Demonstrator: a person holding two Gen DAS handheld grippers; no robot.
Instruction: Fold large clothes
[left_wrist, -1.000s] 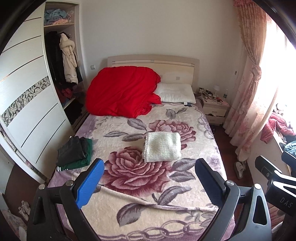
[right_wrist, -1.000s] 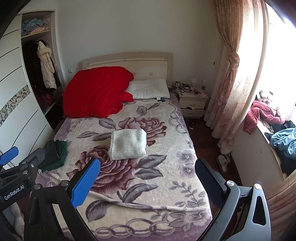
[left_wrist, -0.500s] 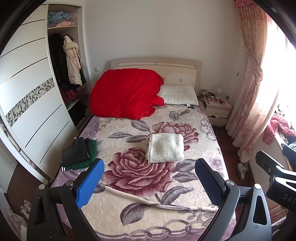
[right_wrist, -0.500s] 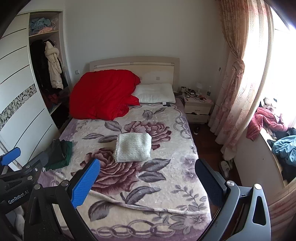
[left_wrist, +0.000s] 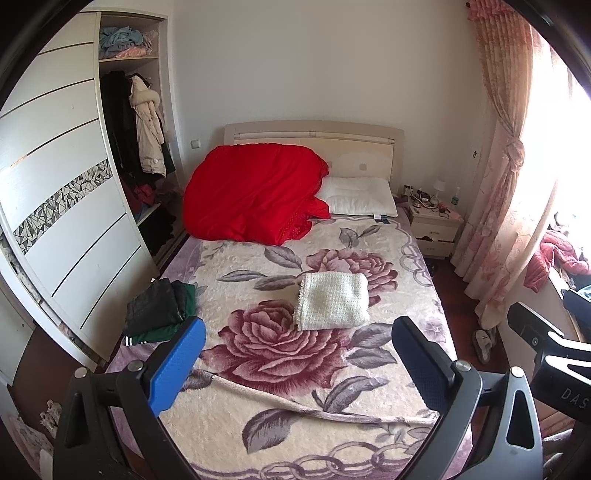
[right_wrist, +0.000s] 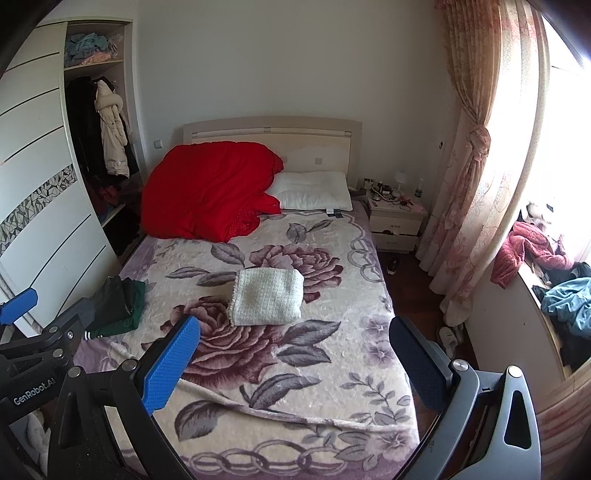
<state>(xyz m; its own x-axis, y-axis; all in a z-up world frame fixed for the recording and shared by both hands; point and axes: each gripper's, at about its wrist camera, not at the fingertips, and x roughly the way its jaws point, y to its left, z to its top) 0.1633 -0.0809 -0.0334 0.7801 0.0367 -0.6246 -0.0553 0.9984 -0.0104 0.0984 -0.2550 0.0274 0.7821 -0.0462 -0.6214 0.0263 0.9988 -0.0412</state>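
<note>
A cream knitted garment (left_wrist: 333, 301) lies folded into a neat rectangle in the middle of the bed; it also shows in the right wrist view (right_wrist: 267, 301). A folded stack of black and green clothes (left_wrist: 159, 310) sits at the bed's left edge, also seen in the right wrist view (right_wrist: 116, 303). My left gripper (left_wrist: 299, 363) is open and empty, held above the foot of the bed. My right gripper (right_wrist: 295, 362) is open and empty beside it. Both are well short of the garments.
The bed carries a floral blanket (left_wrist: 280, 369), a red quilt (left_wrist: 255, 195) and a white pillow (left_wrist: 358, 199) at the head. A wardrobe (left_wrist: 66, 206) stands left, a nightstand (left_wrist: 434, 225) and curtain (left_wrist: 506, 206) right. Clothes are piled on the window ledge (right_wrist: 565, 295).
Both grippers have drawn back and risen from the bed, so the whole scene sits lower and smaller in view. Nothing on the bed has moved.
</note>
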